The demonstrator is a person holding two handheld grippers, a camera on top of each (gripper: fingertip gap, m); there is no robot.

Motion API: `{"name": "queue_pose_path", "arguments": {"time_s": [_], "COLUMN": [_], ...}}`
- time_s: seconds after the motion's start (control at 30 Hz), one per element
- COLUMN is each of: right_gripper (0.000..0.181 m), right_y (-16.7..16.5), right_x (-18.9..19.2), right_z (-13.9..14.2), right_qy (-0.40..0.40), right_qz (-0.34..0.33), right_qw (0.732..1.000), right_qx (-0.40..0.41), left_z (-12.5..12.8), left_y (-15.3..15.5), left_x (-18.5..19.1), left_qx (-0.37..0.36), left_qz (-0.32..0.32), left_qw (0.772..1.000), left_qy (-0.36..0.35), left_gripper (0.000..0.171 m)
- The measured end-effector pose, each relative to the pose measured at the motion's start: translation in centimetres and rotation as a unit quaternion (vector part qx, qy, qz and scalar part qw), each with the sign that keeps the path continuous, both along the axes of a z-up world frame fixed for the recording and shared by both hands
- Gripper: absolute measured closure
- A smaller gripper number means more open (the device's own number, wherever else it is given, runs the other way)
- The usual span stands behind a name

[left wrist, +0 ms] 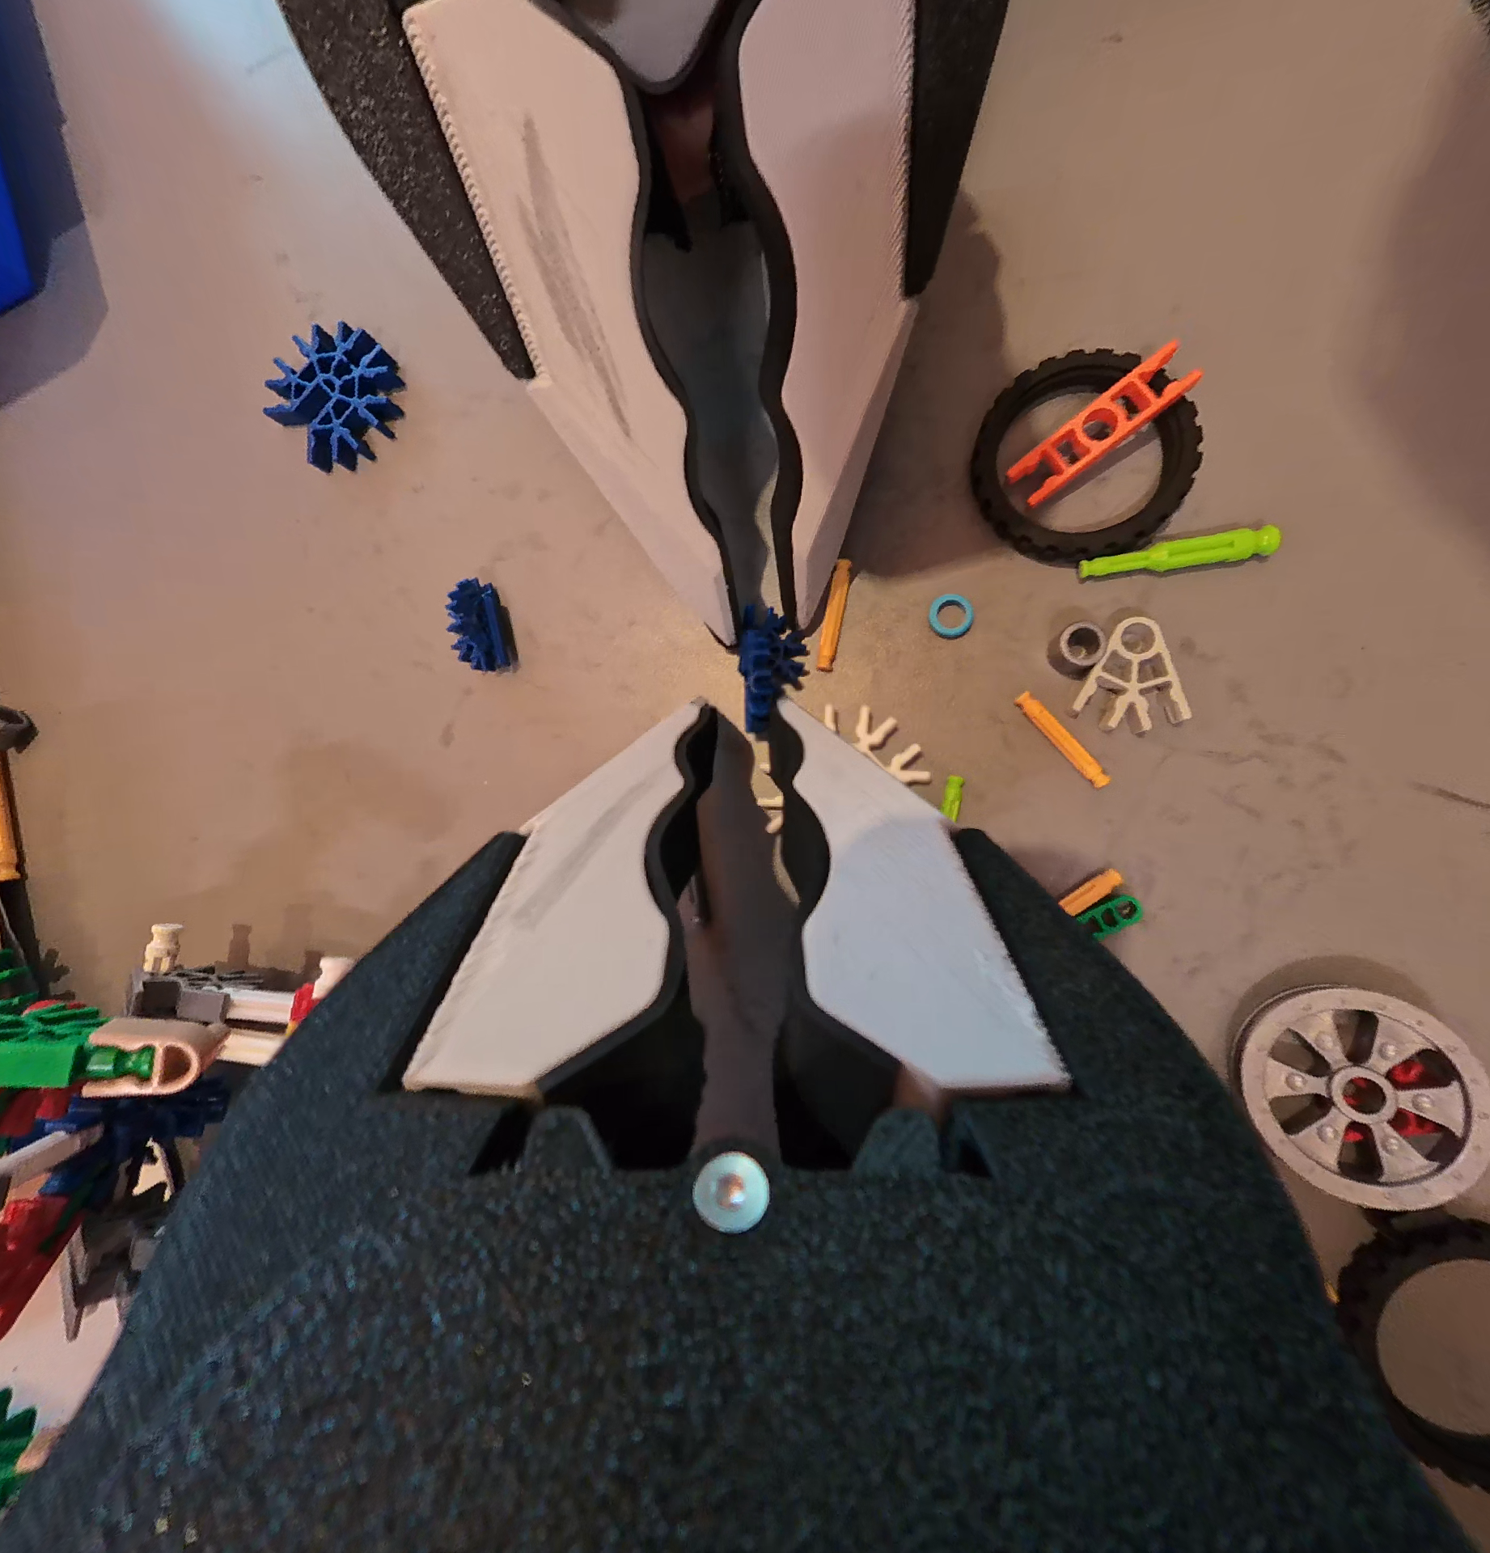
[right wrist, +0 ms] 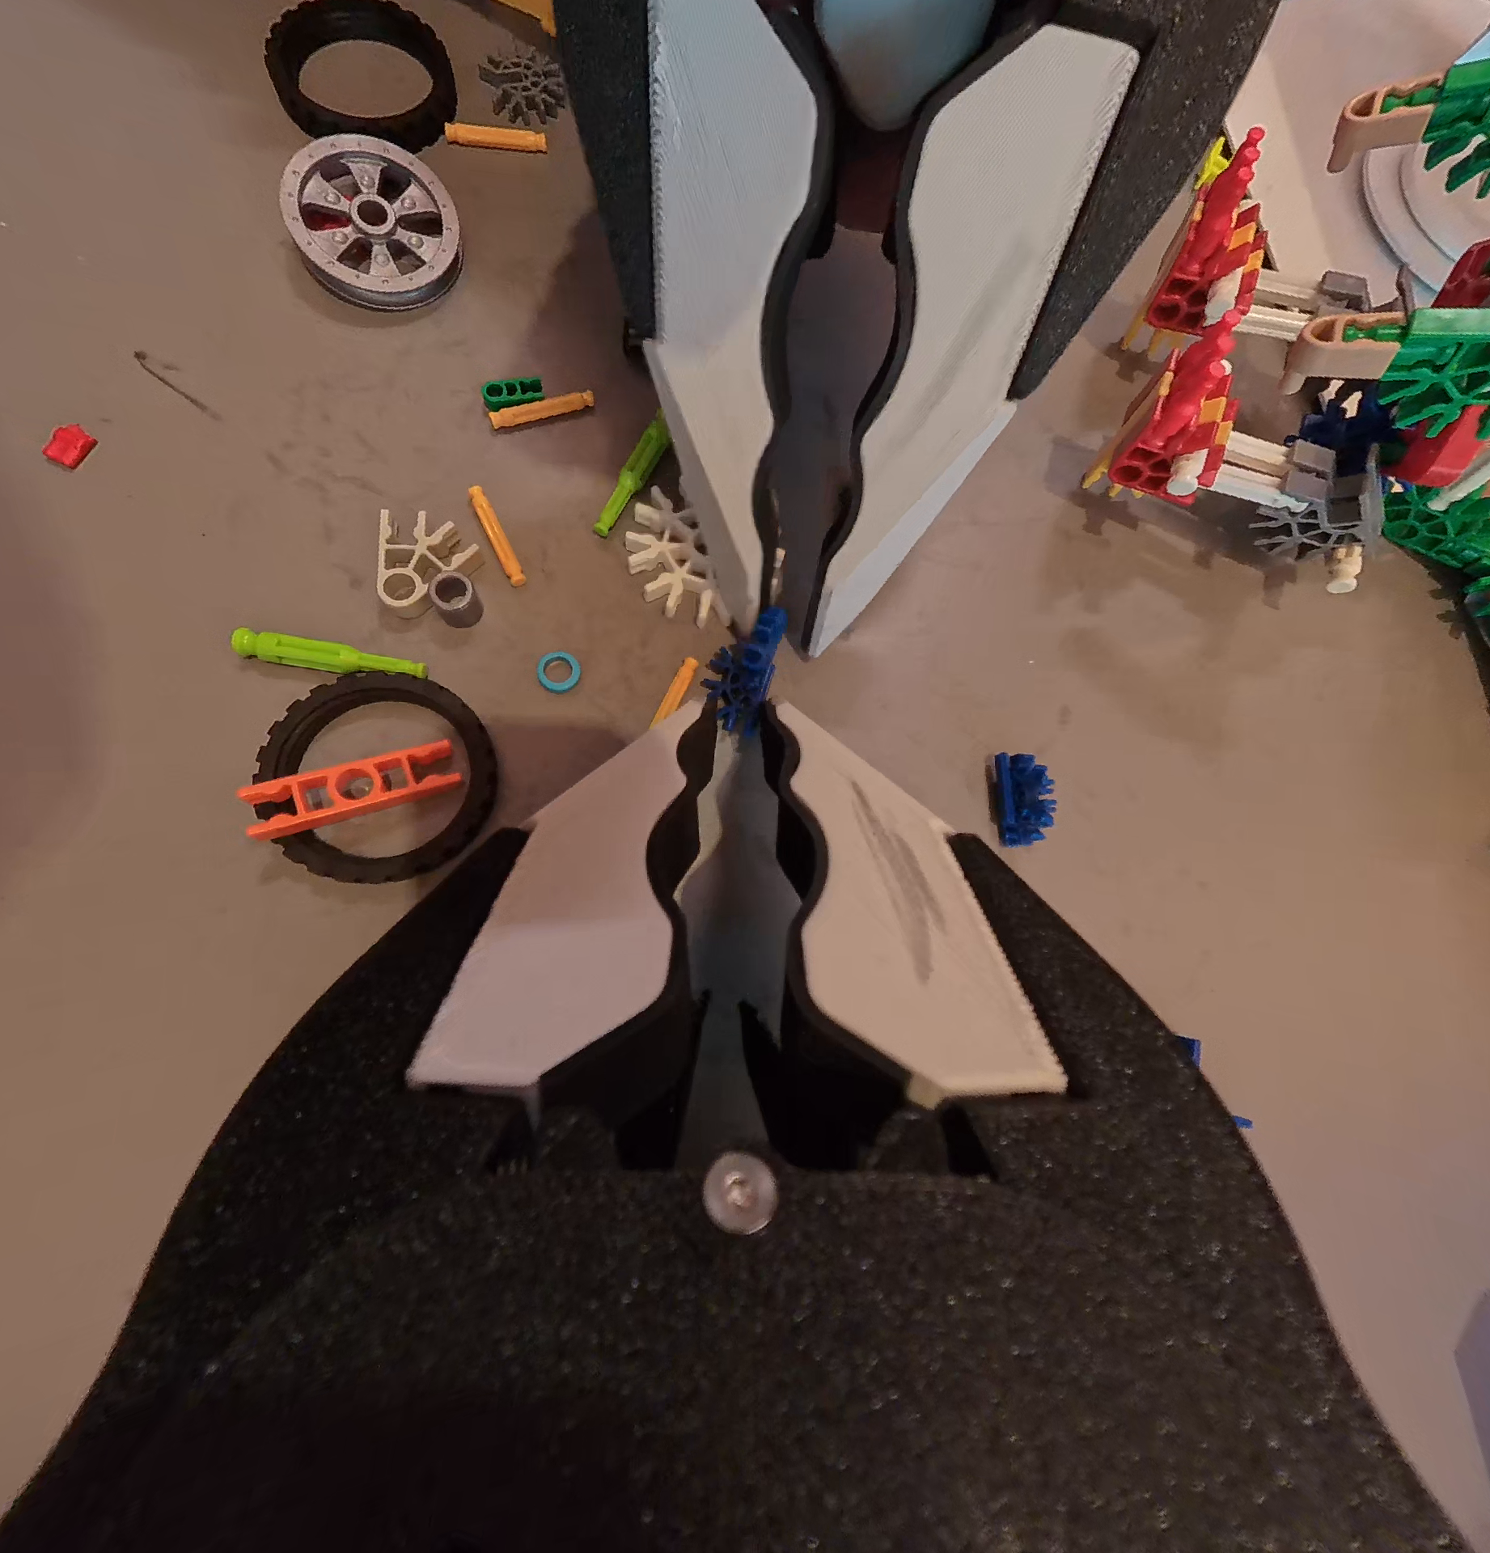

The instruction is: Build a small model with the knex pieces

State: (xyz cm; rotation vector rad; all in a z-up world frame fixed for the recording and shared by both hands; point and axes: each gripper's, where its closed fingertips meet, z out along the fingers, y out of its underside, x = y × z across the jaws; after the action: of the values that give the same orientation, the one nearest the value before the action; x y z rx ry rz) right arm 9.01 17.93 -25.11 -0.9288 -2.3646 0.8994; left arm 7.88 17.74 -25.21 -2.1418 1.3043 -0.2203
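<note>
Both claws, the left claw (left wrist: 746,710) and right claw (right wrist: 746,714), meet tip to tip, each pinched nearly closed on the blue spiky piece (left wrist: 767,664) between them, just above the worktop (left wrist: 305,756).

The left claw (left wrist: 746,714), black-bodied with pale grey fingers edged in wavy black pads, points forward with its jaws drawn nearly together at the tips. The right claw (right wrist: 746,714), of the same build, faces it tip to tip, jaws likewise narrowed to a slim gap. Both pinch the same small blue toothed connector piece (left wrist: 767,668) from opposite ends.
</note>
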Motion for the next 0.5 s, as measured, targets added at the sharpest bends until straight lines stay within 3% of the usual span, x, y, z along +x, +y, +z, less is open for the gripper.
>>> {"name": "queue_pose_path", "arguments": {"time_s": [0.13, 0.5], "right_gripper": [0.171, 0.171], "right_y": [0.02, 0.07], "right_x": [-0.02, -0.06], "right_z": [0.00, 0.00], "right_qy": [0.000, 0.000], "right_qz": [-0.001, -0.002], "right_qw": [1.000, 1.000], "right_qx": [0.000, -0.001], "left_z": [0.17, -0.11], "left_y": [-0.13, -0.02], "left_x": [0.02, 0.07], "left_qx": [-0.001, -0.007], "left_qz": [-0.001, -0.001], "left_qw": [1.000, 1.000], "left_qy": [-0.008, -0.007], "left_gripper": [0.169, 0.171]}}
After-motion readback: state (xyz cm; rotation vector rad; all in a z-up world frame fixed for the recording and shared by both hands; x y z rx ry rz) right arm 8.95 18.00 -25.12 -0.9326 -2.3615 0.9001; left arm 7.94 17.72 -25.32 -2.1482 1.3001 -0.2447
